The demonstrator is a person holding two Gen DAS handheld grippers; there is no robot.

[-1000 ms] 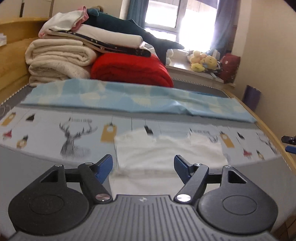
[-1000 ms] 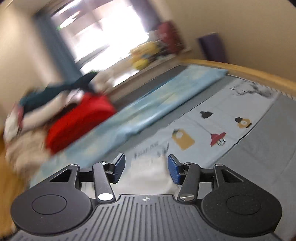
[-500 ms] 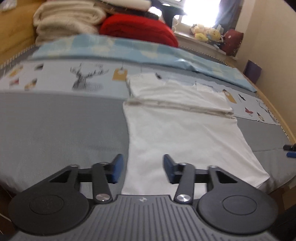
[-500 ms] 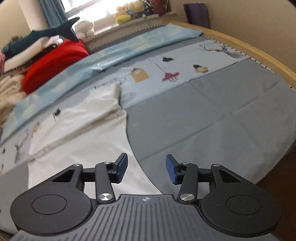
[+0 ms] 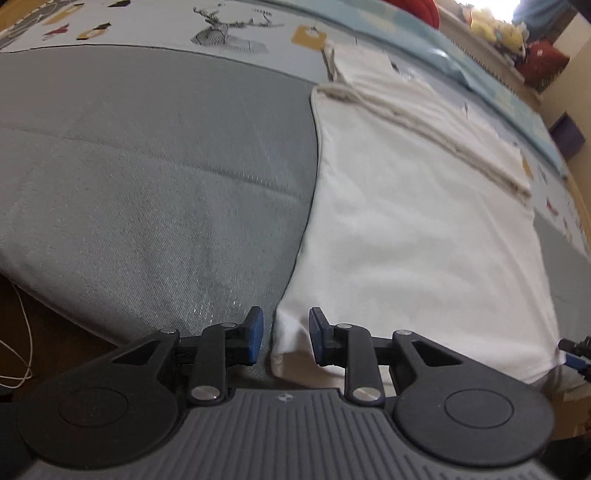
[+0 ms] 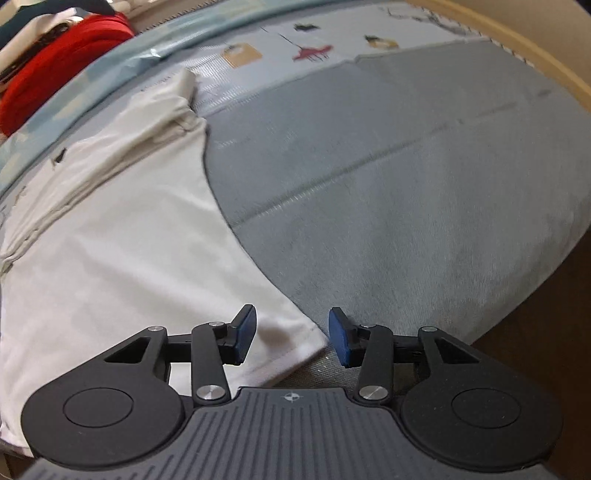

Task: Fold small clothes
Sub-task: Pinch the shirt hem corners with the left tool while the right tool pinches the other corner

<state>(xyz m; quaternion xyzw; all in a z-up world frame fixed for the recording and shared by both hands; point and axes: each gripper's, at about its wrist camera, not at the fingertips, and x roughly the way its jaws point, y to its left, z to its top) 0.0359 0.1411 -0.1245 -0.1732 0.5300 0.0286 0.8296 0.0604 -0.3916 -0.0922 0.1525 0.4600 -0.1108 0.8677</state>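
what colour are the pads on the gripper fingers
Blue pads, clearest in the right wrist view.

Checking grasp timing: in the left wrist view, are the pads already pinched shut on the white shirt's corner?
No. The left gripper straddles the white shirt corner, with gaps visible beside both pads.

A grey mattress cover [image 6: 406, 177] with a printed pale-blue panel [image 5: 240, 26] spans the wooden-edged bed [image 6: 517, 48], beyond which lie a red blanket [image 6: 55, 74], yellow plush toys [image 5: 495, 26] and a cream wall [image 6: 535, 18].
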